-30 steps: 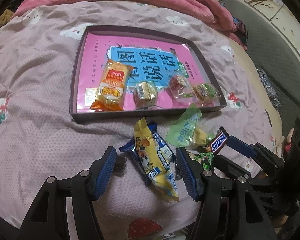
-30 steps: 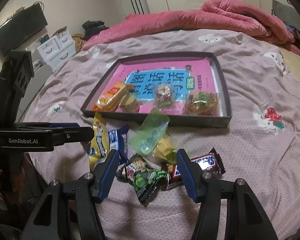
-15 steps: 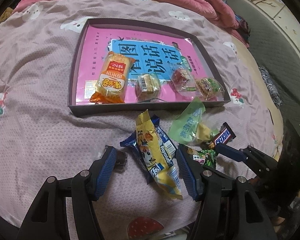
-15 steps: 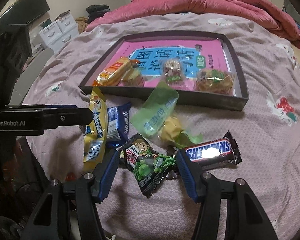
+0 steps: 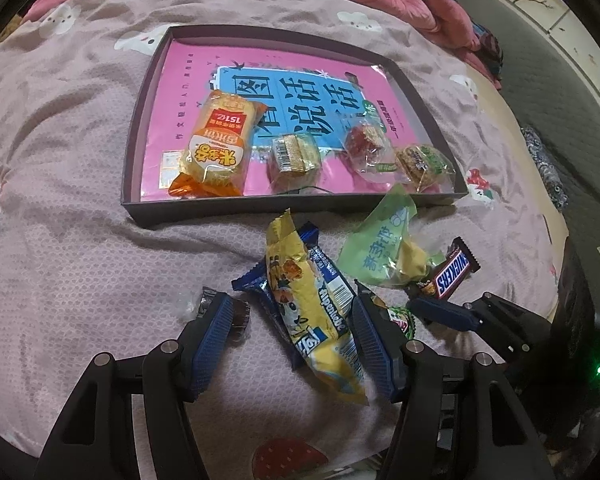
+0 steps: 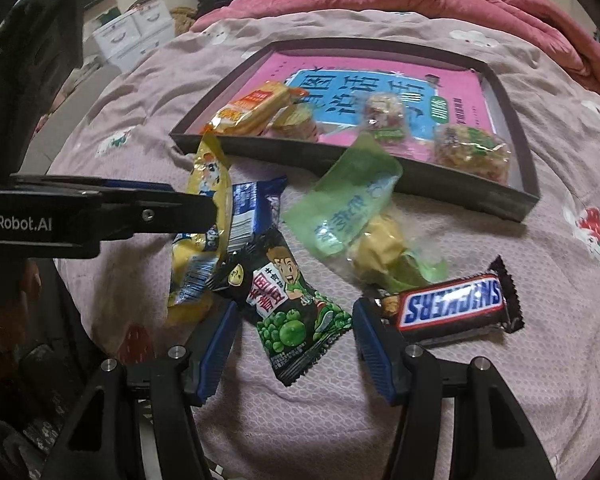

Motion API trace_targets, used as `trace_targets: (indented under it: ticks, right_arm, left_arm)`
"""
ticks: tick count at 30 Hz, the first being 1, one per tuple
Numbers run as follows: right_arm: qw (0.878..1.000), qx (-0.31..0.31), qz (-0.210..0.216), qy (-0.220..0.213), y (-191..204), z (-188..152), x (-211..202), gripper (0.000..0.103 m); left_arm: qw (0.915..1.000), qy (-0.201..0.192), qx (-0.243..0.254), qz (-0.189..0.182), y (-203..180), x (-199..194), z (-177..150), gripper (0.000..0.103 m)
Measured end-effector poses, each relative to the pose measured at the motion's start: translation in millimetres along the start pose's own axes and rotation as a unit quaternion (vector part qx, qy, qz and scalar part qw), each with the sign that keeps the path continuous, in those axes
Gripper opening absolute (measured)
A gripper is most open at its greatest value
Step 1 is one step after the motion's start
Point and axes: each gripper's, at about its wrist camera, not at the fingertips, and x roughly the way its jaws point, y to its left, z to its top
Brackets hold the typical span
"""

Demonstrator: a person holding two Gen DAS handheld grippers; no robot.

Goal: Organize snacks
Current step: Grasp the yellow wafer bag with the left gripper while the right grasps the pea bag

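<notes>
Everything sits on a mauve bedspread (image 5: 60, 240) printed with little cartoon animals and strawberries. Past both sets of jaws lies a dark shallow tray (image 5: 134, 136) with a pink and blue book (image 5: 300, 92) flat in the bottom, big Chinese characters on its cover. Four snacks are already in there: an orange and yellow cracker pack (image 5: 216, 148) with red Chinese writing, a gold-wrapped cake (image 5: 294, 156), a clear-wrapped red candy (image 5: 366, 148) and a clear-wrapped nut bar (image 5: 424, 162).

The loose pile is between the tray and the grippers. The green bag (image 6: 352, 204) with pale Chinese lettering lies just ahead of the right jaws, its end leaning on the tray wall. The yellow packet (image 5: 316, 312) reads "Alpenliebe" and lies over a blue wrapper (image 5: 260, 284).

The left gripper (image 5: 296, 336) has its jaws spread with the yellow packet between them, the packet right up against the right-side pad; I can't tell if that counts as a grip. A small dark foil candy (image 5: 236, 316) sits at the outside of the other pad.

The right gripper (image 6: 292, 332) is spread too, straddling a black pea packet (image 6: 292, 300) with a cartoon boy and Chinese text, pads not pressing. The Snickers bar (image 6: 452, 306) lies just outside its right-side finger, logo upside down.
</notes>
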Motion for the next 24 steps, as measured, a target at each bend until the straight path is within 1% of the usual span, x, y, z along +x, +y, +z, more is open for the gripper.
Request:
trace_targets:
  ticks: [3,8,9,10,11,12,13,17,23,24]
  right_arm:
    - [1.000,-0.011,-0.002,0.003,2.9,1.1,3.8,0.063]
    - [1.000,-0.024,-0.003,-0.008,6.5,4.5,6.5,0.063]
    - [1.000,-0.027,-0.001,-0.011,7.2,5.2,7.1,0.063]
    - [0.999,-0.030,0.002,-0.012,8.0,5.9,8.2,0.063]
    - [0.999,-0.033,0.001,-0.012,8.9,6.3,9.7,0.061]
    - [0.999,-0.038,-0.002,-0.013,10.0,6.3,11.0,0.056]
    - [0.999,-0.041,-0.002,-0.014,10.6,6.2,11.6,0.055]
    - [0.998,-0.050,0.003,-0.026,13.4,6.4,9.6,0.042]
    - [0.998,-0.047,-0.001,-0.039,13.7,5.0,2.2,0.038]
    - [0.998,-0.042,0.002,-0.045,12.0,4.6,-1.2,0.038]
  left_arm:
    - [1.0000,0.000,0.001,0.000,-1.8,2.6,2.1,0.064]
    - [1.0000,0.000,0.007,0.005,-5.3,7.0,3.9,0.064]
    - [1.0000,-0.001,0.009,0.004,-5.8,7.9,4.2,0.062]
    - [0.9999,-0.001,0.009,0.004,-5.7,8.1,4.1,0.056]
    - [1.0000,-0.001,0.009,0.003,-4.9,8.8,4.5,0.052]
    - [1.0000,0.001,0.007,-0.001,-4.0,9.6,4.9,0.046]
    - [1.0000,0.003,0.003,-0.003,-2.2,10.9,5.3,0.043]
    - [1.0000,0.001,-0.004,-0.008,2.1,12.6,7.0,0.040]
    - [0.9997,-0.003,-0.011,-0.020,8.5,10.7,5.4,0.035]
    - [0.9996,-0.006,-0.012,-0.023,9.5,8.9,5.4,0.029]
